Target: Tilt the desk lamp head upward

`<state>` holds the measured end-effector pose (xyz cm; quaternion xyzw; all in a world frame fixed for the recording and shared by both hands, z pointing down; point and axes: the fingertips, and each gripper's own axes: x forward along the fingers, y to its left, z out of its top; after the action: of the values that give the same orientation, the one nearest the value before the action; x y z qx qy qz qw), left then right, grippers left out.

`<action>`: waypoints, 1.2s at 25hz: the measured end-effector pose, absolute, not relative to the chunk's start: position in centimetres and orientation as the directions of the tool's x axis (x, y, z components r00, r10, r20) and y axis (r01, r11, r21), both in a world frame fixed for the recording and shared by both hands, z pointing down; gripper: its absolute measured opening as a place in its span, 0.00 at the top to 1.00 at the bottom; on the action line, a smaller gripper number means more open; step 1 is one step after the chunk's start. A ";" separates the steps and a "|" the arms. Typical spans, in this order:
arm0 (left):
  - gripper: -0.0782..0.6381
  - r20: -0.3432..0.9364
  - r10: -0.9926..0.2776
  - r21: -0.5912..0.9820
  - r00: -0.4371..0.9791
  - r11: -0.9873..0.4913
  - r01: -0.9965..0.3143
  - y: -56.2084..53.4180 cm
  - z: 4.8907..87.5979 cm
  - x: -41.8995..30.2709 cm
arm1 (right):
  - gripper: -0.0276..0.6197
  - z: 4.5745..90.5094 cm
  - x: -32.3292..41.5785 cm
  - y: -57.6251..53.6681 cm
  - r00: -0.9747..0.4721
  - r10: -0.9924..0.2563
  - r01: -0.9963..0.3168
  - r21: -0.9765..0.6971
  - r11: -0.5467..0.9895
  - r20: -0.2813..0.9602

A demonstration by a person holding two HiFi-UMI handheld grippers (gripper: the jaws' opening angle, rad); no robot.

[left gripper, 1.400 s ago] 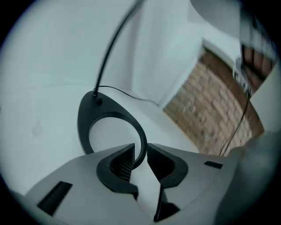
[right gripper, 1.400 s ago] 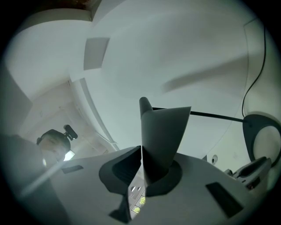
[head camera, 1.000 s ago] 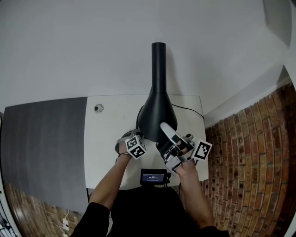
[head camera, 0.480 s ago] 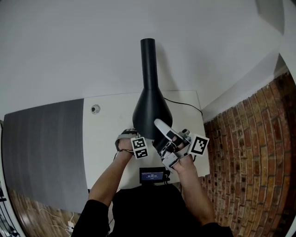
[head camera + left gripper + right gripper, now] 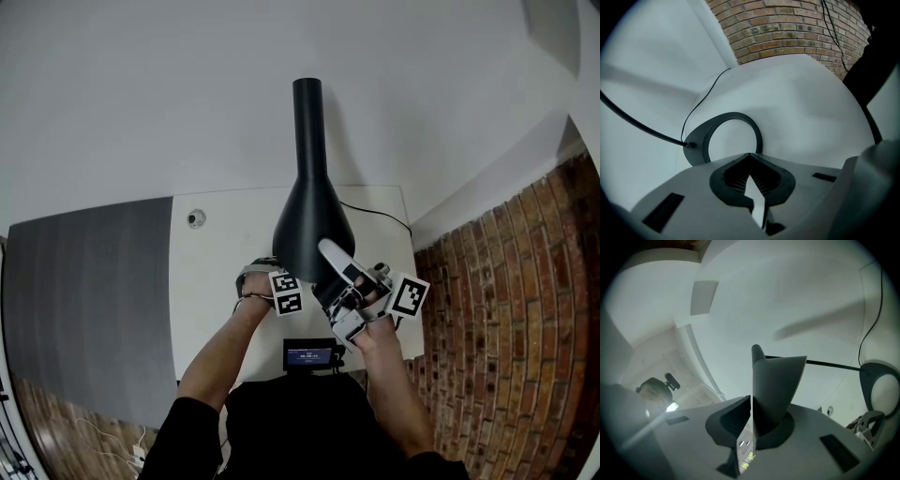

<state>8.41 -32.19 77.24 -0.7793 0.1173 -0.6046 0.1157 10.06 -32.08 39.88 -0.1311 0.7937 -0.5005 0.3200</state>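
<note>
Over the white bench, the right tool pinches the rim of the black lamp head, the left tool has just closed on nothing beside it, and the tilt looks hardly begun, so next the rim needs a slow push upward.

White table carries the ring-shaped lamp base, its cord trailing far right, a round fitting far left, a small screen at the near edge
</note>
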 end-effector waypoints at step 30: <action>0.90 0.949 -0.250 -0.263 0.194 -0.964 0.047 -31.9 78.0 8.9 | 0.81 32.5 10.6 -30.7 -0.729 -0.568 0.146 -0.898 0.415 -0.381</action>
<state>8.88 -31.93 77.97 -0.7637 0.0664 -0.6313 0.1175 10.57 -30.73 32.52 -0.1375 0.7687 -0.5231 0.3413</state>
